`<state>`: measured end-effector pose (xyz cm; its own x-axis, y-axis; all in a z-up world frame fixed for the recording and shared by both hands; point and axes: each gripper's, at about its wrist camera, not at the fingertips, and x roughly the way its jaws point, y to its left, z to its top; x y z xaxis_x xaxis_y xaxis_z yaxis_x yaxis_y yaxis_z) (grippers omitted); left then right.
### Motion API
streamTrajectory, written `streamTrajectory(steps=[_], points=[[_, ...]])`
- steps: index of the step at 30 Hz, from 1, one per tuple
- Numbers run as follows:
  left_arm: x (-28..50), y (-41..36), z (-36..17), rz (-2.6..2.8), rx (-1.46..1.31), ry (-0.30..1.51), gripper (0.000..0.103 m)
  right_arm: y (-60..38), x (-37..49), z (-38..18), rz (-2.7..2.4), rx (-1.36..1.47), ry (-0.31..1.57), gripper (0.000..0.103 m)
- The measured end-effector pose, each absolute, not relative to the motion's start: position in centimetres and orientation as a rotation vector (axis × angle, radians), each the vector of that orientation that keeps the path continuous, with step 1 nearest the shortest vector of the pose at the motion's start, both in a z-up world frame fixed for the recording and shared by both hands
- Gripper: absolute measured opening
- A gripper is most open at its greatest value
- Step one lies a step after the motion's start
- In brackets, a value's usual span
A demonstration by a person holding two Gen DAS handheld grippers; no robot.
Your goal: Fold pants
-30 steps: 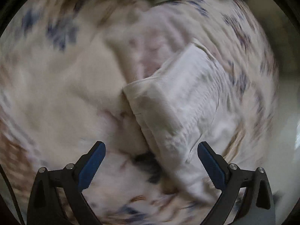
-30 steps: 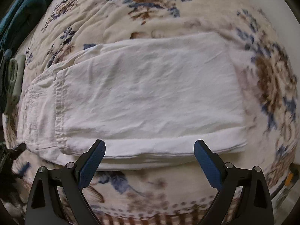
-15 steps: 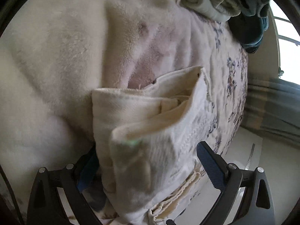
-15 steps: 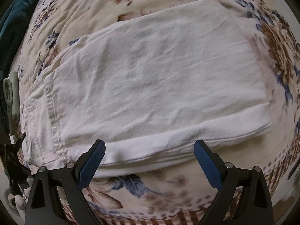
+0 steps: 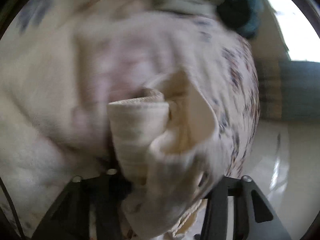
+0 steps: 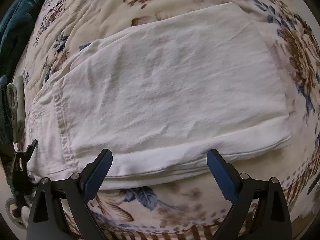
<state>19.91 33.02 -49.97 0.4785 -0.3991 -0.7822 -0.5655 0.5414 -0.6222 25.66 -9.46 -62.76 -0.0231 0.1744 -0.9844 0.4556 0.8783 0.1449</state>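
Cream-white pants (image 6: 170, 90) lie folded lengthwise on a floral blanket (image 6: 140, 0), waistband toward the left. My right gripper (image 6: 159, 156) hovers open over the pants' near long edge and points down, with nothing between its fingers. In the blurred left wrist view, the waistband corner of the pants (image 5: 140, 130) is bunched up between the fingers of my left gripper (image 5: 166, 180). Its jaws are closing and cloth fills the gap and hides the pads. A dark part of that gripper (image 6: 22, 166) shows at the pants' left end.
Teal clothing (image 6: 12, 30) and a pale green cloth (image 6: 18, 100) lie at the blanket's left side. A dark teal bundle (image 5: 240, 14) sits near a bright window (image 5: 290, 20). Pale floor (image 5: 280, 150) lies beyond the bed's edge.
My left gripper's jaws have come together around the waistband corner, which now stands bunched and lifted. My right gripper stays open over the pants, which look slightly nearer.
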Motion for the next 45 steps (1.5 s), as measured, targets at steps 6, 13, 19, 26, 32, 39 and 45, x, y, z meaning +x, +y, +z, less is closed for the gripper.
streamTrajectory(steps=[6,13,19,26,32,39,45], points=[[21.8,31.7,-52.6,0.134,-1.038,1.212,0.042,-10.0,24.9,-63.5,-0.244,0.535,1.618,0.098],[21.4,32.6,-53.7,0.154,-1.065,1.191,0.033,-11.5,24.3,-62.5,-0.231,0.549,1.589,0.098],[21.3,30.6,-49.8,0.109,-0.915,1.146,0.023,-13.4,23.7,-62.6,-0.228,0.573,1.581,0.098],[23.6,24.2,-43.4,0.014,-0.711,1.058,0.020,-16.5,23.9,-61.5,-0.241,0.593,1.521,0.097],[23.5,13.3,-37.6,-0.175,-0.511,0.991,0.020,-22.1,23.8,-60.4,-0.277,0.632,1.463,0.097],[21.9,-4.2,-40.8,-0.379,-0.236,1.107,0.019,-30.0,22.3,-61.5,-0.353,0.695,1.454,0.097],[21.3,-13.0,-48.7,-0.372,-0.048,1.280,0.022,-36.6,19.8,-63.6,-0.434,0.719,1.476,0.096]])
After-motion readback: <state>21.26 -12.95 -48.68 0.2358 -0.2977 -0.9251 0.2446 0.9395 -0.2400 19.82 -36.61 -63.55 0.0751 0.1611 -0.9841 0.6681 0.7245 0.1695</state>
